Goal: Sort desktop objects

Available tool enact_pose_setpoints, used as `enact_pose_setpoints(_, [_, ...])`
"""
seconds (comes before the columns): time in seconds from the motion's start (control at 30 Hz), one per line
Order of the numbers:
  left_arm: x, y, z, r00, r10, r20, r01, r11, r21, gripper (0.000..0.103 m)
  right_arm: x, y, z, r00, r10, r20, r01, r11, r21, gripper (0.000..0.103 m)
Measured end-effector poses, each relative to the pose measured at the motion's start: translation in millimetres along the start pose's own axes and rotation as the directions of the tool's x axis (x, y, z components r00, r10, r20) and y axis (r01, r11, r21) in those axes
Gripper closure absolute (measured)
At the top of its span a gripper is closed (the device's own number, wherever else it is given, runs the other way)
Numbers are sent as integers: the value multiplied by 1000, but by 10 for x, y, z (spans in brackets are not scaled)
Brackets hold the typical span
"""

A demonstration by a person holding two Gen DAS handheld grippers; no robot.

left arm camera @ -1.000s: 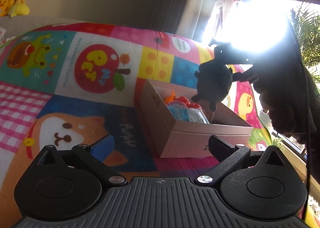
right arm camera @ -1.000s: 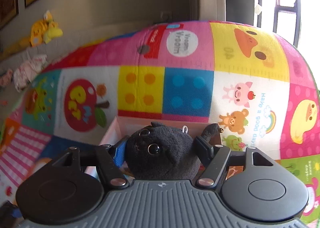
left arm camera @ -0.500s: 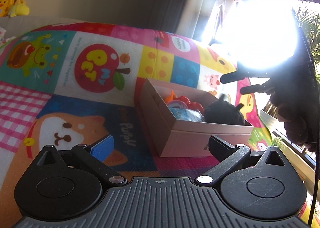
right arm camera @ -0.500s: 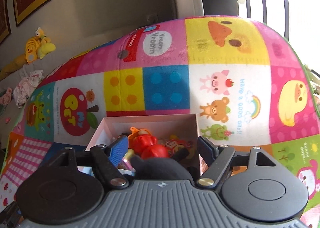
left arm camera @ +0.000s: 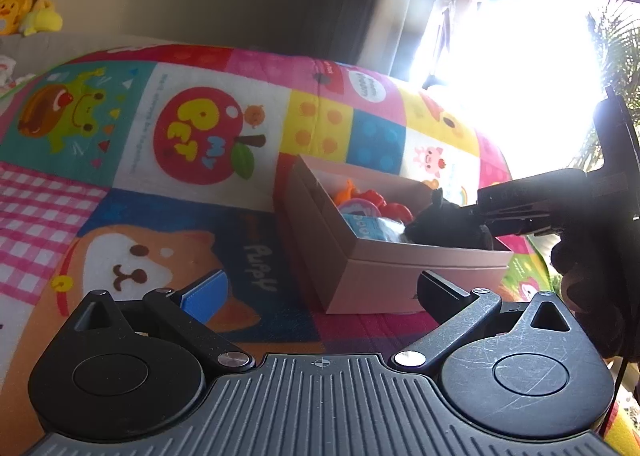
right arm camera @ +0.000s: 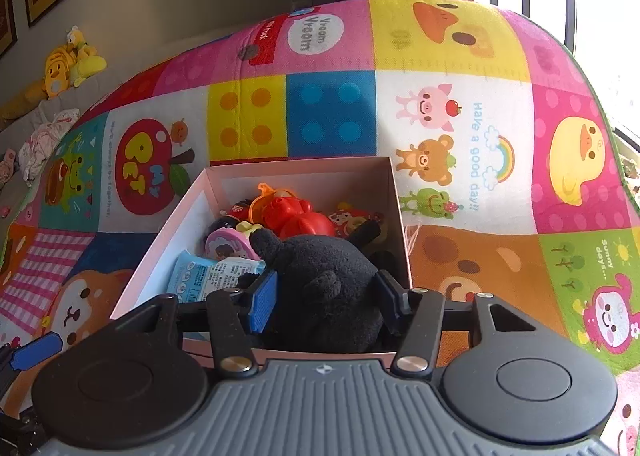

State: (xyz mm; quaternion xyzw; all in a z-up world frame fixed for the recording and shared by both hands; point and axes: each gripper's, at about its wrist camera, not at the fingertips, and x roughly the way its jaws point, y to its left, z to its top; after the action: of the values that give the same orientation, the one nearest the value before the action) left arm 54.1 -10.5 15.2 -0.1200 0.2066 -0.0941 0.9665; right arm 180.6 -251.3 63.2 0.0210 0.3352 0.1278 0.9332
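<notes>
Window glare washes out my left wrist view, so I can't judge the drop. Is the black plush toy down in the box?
Observer: Yes. The right wrist view shows the black plush toy lying in the pink box, at its near end.
Operator: Is the right gripper clear of it?
Observer: No. The right gripper has its jaws closing with the toy between them, pads against its sides.
Operator: Anything hidden behind the toy?
Observer: A small cartoon figure lies by the box's right wall.
</notes>
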Motion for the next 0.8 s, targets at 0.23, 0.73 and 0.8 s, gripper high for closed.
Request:
enact_pose_setpoints(0.23, [-193, 11, 3, 994, 98, -50, -94, 993, 71, 0, -218, -23, -43, 999, -31, 40, 31, 1000, -1, 35])
enact_pose_setpoints(0.73, [-615, -131, -338, 945, 241, -220, -188, 954, 234, 0, -1136, 375, -1496, 982, 162, -94, -172, 978, -117, 0])
enact_pose_setpoints(0.8, [-530, -155, -348, 938, 258, -231, -207, 953, 223, 0, -1092, 411, -1528, 989, 119, -85, -130, 982, -141, 0])
